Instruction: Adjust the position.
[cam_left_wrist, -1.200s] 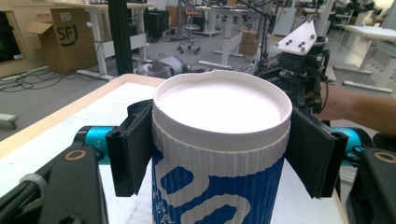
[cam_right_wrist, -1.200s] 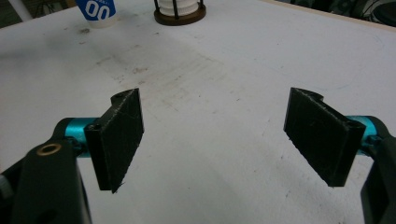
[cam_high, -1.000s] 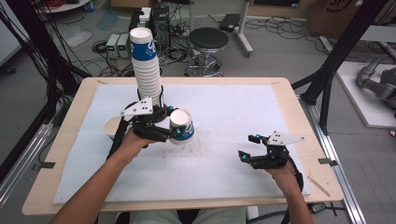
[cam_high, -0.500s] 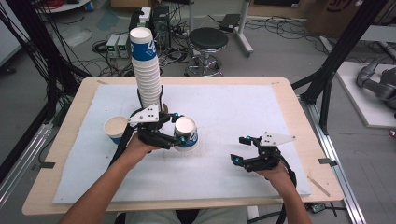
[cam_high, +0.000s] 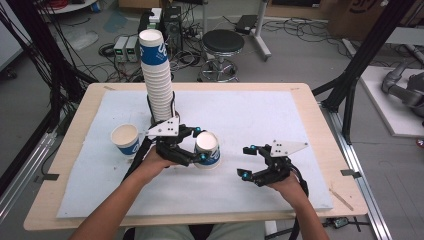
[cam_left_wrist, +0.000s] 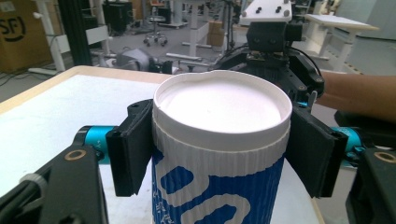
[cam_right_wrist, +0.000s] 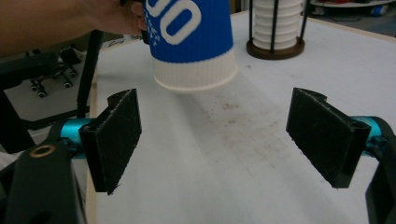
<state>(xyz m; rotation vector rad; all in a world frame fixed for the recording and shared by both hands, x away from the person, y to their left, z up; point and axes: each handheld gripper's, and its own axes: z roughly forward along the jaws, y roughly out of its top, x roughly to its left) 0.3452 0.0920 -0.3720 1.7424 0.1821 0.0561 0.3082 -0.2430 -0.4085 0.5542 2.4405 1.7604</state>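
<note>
Left hand-held gripper pinches a blue-and-white paper cup off the tabletop near centre, w/ the right hand-held gripper spread wide at its 4 o'clock; too hard a squeeze could crush the thin ribbed wall, or a loose one drop it.

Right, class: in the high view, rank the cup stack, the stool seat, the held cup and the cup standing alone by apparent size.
1. cup stack
2. stool seat, though it stands farther off
3. held cup and lone cup look alike; no ranking.
</note>
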